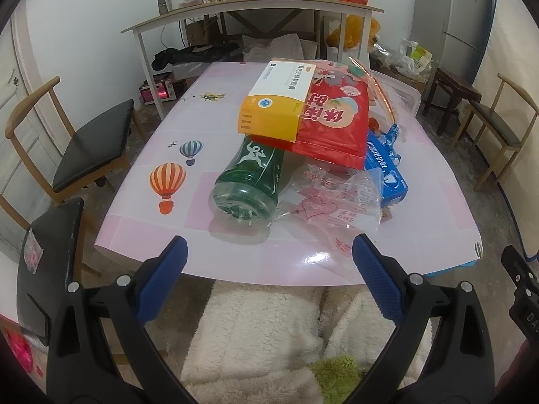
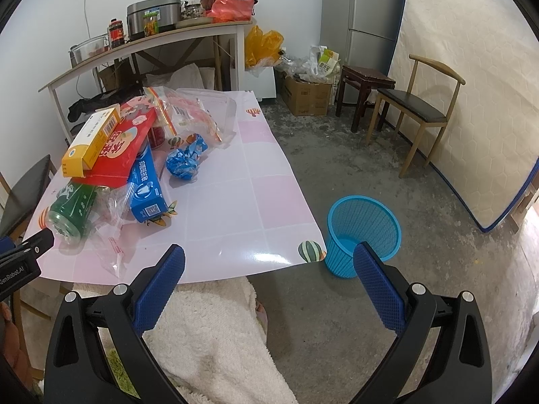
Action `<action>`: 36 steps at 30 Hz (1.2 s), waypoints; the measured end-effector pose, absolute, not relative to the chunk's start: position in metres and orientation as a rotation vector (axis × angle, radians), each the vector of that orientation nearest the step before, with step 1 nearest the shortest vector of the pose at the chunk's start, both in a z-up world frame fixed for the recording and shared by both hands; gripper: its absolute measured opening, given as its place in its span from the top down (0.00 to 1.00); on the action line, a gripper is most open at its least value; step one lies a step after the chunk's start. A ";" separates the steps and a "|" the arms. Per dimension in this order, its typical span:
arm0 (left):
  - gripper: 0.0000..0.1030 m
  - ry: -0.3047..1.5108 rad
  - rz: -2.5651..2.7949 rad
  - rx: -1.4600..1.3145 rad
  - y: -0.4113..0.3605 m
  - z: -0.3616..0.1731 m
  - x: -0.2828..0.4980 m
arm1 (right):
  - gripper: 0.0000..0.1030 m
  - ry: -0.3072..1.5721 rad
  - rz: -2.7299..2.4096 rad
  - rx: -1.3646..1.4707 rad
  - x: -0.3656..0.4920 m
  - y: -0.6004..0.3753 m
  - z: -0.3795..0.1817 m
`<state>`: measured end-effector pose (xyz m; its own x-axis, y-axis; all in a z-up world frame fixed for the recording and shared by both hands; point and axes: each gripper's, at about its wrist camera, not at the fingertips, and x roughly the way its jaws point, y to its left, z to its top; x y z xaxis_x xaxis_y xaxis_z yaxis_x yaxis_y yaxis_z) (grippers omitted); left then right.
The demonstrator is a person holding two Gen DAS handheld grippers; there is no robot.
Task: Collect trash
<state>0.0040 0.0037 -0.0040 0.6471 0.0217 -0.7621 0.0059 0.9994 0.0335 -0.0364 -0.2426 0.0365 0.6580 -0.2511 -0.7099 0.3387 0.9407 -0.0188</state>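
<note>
A pile of trash lay toward the table's left edge: a yellow box atop a red pouch, a green bottle, a blue box and clear wrappers. Both the left gripper and right gripper hovered wide apart, empty, off the near edge. 1 blue basket stood on the floor beside the table's near right corner.

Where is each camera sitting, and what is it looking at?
Left wrist: on the open left gripper, facing the pink table and trash pile, nearest the green bottle; white fleecy lap below.
Right wrist: on the open right gripper, facing the table's right edge and the blue wastebasket on the floor.
Both show: bottle, yellow box, blue box.
</note>
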 end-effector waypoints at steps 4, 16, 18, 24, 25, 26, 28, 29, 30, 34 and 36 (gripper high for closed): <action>0.08 0.847 -0.008 0.041 0.001 -0.003 0.002 | 0.05 0.777 -0.338 0.117 -0.036 -0.244 0.039; 0.08 0.707 -0.012 0.082 0.022 0.001 -0.008 | 0.05 0.617 -0.314 0.063 -0.027 -0.236 0.057; 0.08 0.708 -0.008 0.095 0.028 -0.001 -0.006 | 0.05 0.570 -0.250 0.025 -0.025 -0.230 0.058; 0.08 0.731 -0.033 0.089 0.050 -0.013 0.002 | 0.05 0.602 -0.108 -0.013 -0.001 -0.207 0.046; 0.08 0.735 -0.042 0.078 0.053 -0.014 0.003 | 0.05 0.616 -0.088 -0.011 0.003 -0.202 0.045; 0.08 0.737 -0.054 0.062 0.057 -0.016 0.005 | 0.05 0.635 -0.056 0.003 0.009 -0.197 0.042; 0.08 0.732 -0.063 0.051 0.064 -0.019 0.009 | 0.05 0.672 0.012 0.054 0.018 -0.191 0.037; 0.08 0.725 -0.069 0.054 0.066 -0.020 0.011 | 0.05 0.692 0.041 0.081 0.022 -0.189 0.033; 0.08 0.724 -0.075 0.057 0.068 -0.022 0.013 | 0.05 0.720 0.083 0.122 0.028 -0.187 0.028; 0.08 0.725 -0.132 0.047 0.072 -0.030 0.019 | 0.07 0.834 0.200 0.285 0.051 -0.181 0.002; 0.08 0.728 -0.171 0.029 0.072 -0.035 0.022 | 0.13 0.883 0.231 0.349 0.061 -0.180 -0.010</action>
